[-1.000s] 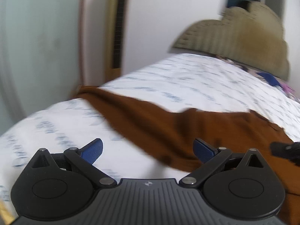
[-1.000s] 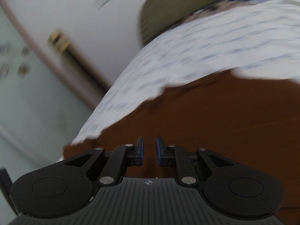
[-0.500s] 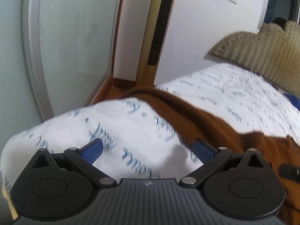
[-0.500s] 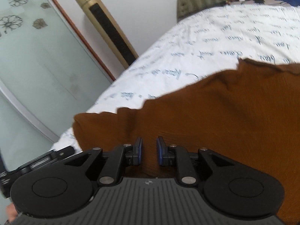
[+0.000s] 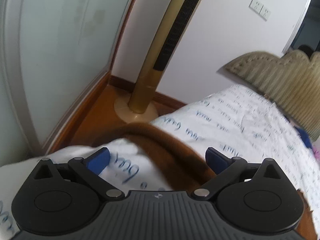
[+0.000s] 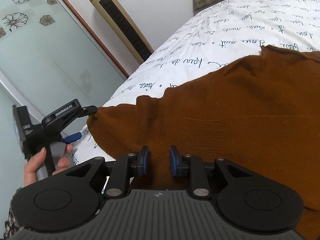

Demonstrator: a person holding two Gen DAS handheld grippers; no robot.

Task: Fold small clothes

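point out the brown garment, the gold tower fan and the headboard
brown garment (image 6: 230, 116), right wrist view, middle of the cloth
gold tower fan (image 5: 176, 32), left wrist view, dark grille
headboard (image 5: 280, 80), left wrist view, padded front

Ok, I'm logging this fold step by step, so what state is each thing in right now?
Brown garment: spread on the bed, its near edge bunched, one corner draped over the bed edge.
Left claw: open wide, garment edge between the pads, not pinched.
Right claw: slightly open, has just been opening; cloth in the gap, not clamped.
Bedsheet: lying smooth.
Tower fan: upright.
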